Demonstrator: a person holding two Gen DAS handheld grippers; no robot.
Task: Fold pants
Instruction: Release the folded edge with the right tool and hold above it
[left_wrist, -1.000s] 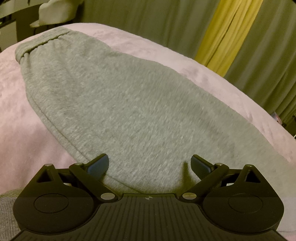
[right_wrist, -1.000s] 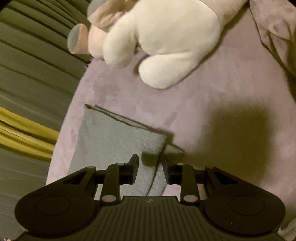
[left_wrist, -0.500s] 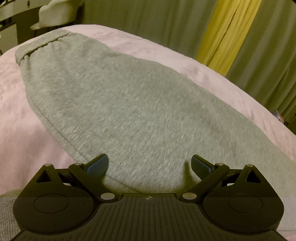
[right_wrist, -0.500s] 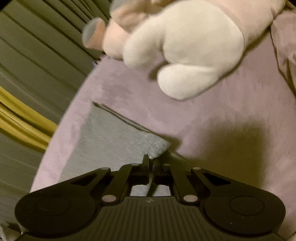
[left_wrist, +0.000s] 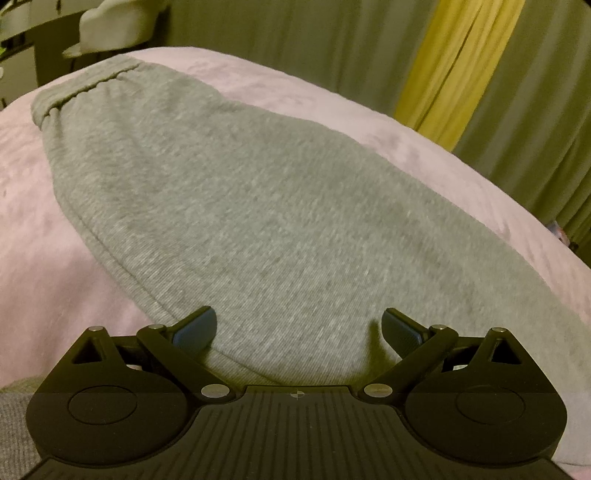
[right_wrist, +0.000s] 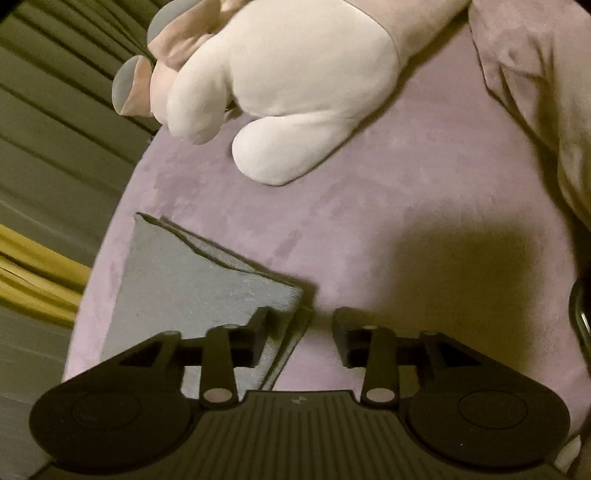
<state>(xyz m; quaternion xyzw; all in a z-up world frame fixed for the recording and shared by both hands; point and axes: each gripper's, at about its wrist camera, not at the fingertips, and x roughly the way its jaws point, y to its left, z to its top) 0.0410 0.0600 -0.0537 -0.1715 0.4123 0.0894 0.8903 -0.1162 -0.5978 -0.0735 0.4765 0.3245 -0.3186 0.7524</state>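
Here the right gripper (right_wrist: 299, 332) is opening beside the pants (right_wrist: 184, 280) hem corner, legs running away leftward; left gripper (left_wrist: 299, 328) is hovering released

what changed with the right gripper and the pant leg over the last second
The right gripper pinched shut at the grey pants hem corner, and its jaws are now opening, pads clear of the cloth. The left gripper stayed open over the pants, unmoved.

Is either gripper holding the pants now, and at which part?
Neither holds them. The left gripper stands open over the grey pants. The right gripper is opening beside the hem corner, pads off the cloth.
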